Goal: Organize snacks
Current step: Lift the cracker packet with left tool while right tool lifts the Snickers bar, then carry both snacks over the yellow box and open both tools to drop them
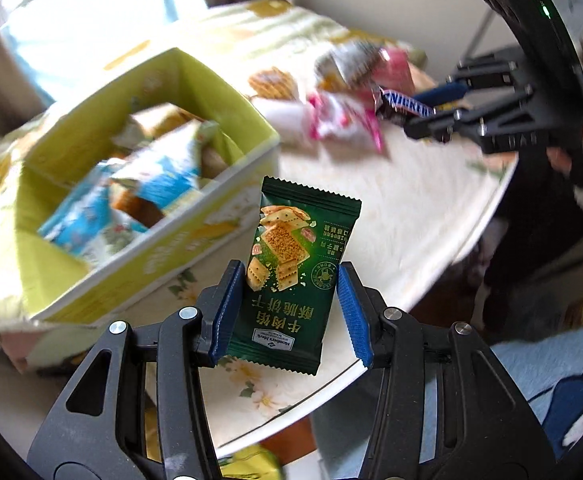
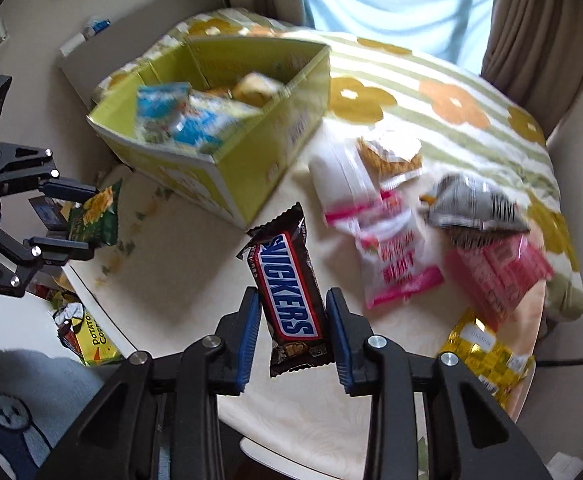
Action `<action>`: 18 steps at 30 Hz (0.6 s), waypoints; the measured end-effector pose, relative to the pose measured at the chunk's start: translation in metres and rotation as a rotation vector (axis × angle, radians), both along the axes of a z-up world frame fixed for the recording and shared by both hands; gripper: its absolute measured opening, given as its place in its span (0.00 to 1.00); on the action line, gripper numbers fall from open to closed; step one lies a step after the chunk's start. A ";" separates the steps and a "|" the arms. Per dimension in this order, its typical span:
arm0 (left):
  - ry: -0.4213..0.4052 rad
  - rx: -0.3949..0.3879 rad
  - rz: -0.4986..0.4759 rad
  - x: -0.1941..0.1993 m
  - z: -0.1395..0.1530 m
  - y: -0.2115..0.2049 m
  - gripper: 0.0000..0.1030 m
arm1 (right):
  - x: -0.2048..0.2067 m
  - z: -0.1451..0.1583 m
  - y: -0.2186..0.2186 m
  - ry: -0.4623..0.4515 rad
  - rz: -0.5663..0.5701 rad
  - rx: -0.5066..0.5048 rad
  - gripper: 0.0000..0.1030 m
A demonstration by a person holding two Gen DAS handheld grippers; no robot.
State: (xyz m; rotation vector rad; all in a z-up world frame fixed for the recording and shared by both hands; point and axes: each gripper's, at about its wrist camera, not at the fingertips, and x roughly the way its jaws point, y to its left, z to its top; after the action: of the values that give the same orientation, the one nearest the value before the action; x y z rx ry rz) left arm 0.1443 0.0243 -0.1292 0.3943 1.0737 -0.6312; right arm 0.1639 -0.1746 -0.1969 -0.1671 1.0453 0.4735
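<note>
My left gripper [image 1: 289, 280] is shut on a dark green cracker packet [image 1: 295, 276], held upright above the table's near edge. My right gripper [image 2: 293, 304] is shut on a brown Snickers bar [image 2: 287, 292], lifted over the table. From the left wrist view, the right gripper [image 1: 419, 118] shows at the far right with the Snickers bar [image 1: 403, 106] in it. The right wrist view has the left gripper [image 2: 87, 216] at the left, gripping the green packet [image 2: 95, 216]. A yellow-green cardboard box [image 2: 251, 168] holding several snack packs stands on the table; it appears as the box [image 1: 195, 240] in the left wrist view.
Loose snacks lie on the white table [image 2: 179, 280]: pink-and-white packs [image 2: 387, 256], a grey pack [image 2: 475, 208], a clear cracker pack [image 2: 391, 156] and a gold packet [image 2: 487, 352]. A floral blanket [image 2: 451, 92] covers the far side. A yellow potato chips bag [image 2: 87, 336] sits below the table's left edge.
</note>
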 end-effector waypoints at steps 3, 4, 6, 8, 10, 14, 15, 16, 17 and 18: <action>-0.034 -0.027 0.080 0.003 0.022 0.010 0.43 | 0.009 0.023 0.015 -0.047 0.022 0.018 0.30; -0.045 -0.034 0.102 0.005 0.029 0.014 0.43 | 0.013 0.029 0.020 -0.058 0.031 0.023 0.30; -0.076 -0.047 0.145 0.013 0.040 0.020 0.43 | 0.019 0.041 0.031 -0.078 0.051 0.029 0.30; -0.100 -0.050 0.181 0.024 0.050 0.030 0.43 | 0.027 0.052 0.043 -0.093 0.068 0.036 0.30; -0.112 -0.063 0.217 0.038 0.057 0.038 0.43 | 0.038 0.061 0.054 -0.104 0.080 0.043 0.30; -0.112 -0.087 0.284 0.071 0.067 0.060 0.43 | 0.061 0.076 0.080 -0.121 0.092 0.053 0.30; -0.108 -0.092 0.302 0.080 0.067 0.067 0.43 | 0.069 0.078 0.087 -0.120 0.087 0.058 0.30; -0.102 -0.097 0.321 0.090 0.067 0.073 0.43 | 0.076 0.079 0.092 -0.116 0.083 0.065 0.30; -0.093 -0.104 0.335 0.099 0.067 0.079 0.43 | 0.084 0.080 0.097 -0.111 0.080 0.073 0.30; -0.080 -0.111 0.349 0.110 0.065 0.085 0.43 | 0.093 0.080 0.104 -0.104 0.075 0.081 0.30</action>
State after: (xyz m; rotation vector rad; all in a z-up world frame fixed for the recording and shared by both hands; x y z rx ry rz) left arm 0.2539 0.1098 -0.0643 0.1286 0.9963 -0.3594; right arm 0.2569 -0.0703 -0.1165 -0.1578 0.9188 0.5688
